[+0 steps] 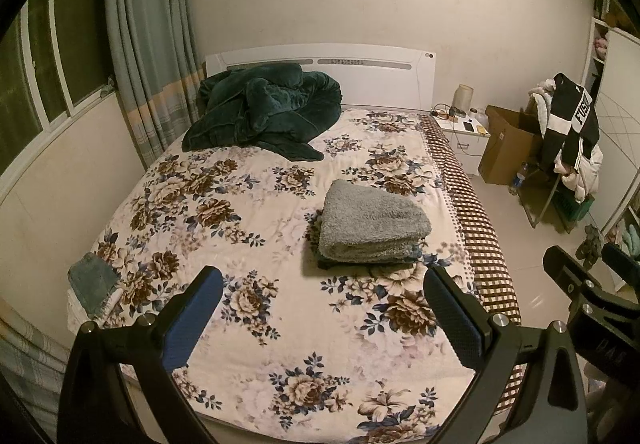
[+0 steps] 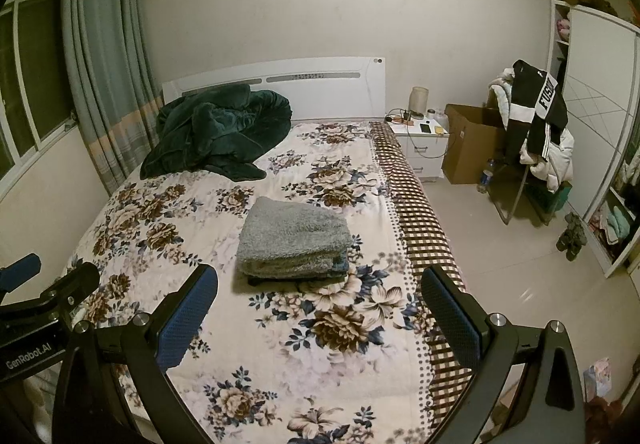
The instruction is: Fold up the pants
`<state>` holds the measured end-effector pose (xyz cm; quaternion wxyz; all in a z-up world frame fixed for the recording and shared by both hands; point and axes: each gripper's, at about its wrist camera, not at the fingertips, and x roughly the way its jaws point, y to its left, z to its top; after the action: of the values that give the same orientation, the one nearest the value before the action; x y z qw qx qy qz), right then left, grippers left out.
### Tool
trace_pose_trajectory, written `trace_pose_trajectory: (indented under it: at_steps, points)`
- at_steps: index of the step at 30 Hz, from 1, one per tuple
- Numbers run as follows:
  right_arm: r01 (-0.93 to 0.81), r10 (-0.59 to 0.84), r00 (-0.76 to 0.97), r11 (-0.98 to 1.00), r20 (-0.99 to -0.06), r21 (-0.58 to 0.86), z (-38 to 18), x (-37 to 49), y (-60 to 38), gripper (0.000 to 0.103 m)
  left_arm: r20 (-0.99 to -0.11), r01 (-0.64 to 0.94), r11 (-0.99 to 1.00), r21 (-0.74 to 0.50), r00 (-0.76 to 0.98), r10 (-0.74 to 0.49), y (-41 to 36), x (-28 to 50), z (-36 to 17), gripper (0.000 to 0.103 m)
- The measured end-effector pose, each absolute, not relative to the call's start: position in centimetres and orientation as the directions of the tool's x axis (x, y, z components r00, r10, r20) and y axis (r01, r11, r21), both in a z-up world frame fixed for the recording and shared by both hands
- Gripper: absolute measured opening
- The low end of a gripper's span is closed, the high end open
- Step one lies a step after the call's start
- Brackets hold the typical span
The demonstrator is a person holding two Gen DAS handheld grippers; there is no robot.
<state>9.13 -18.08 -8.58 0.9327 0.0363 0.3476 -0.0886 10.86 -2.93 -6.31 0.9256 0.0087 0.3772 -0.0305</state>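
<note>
Your left hand-held gripper [image 1: 322, 308] hangs above the near part of the bed with its blue-padded fingers [image 1: 192, 320] spread wide apart and nothing between them. Your right hand-held gripper [image 2: 320, 310] is held the same way, fingers apart and empty, just beside the left one.

Ahead of both lies the folded grey fleecy pants [image 1: 374, 224], a compact bundle resting on top of darker folded cloth [image 1: 360, 265] whose edges only peek out beneath it; what that lower cloth is cannot be made out. The stack sits on the cream floral bedspread [image 1: 248, 228], towards the bed's right side and well apart from the crumpled dark green plush blanket [image 1: 264, 110] heaped by the white headboard [image 1: 384, 72].

Only the left view shows a small patch of blue-grey denim-like fabric [image 1: 92, 284] at the bed's left edge, partly cut off by the bed's edge. Only the right view shows a pair of dark shoes [image 2: 572, 232] on the pale floor by the wardrobe. Both show the white bedside cabinet [image 2: 424, 144], brown cardboard box [image 2: 468, 144] and a chair piled with clothes [image 2: 536, 124].
</note>
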Motion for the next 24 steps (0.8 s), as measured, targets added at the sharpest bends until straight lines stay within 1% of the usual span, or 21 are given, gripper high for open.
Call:
trace_pose_trajectory:
  at_steps: [24]
  points:
    - [0.184,-0.129,0.739,0.983,-0.661,0.014,-9.15,8.98,-18.31,0.103,-0.698,0.068,0.998,-0.005,0.714,-0.052,-2.78,10.79,-6.38,0.102]
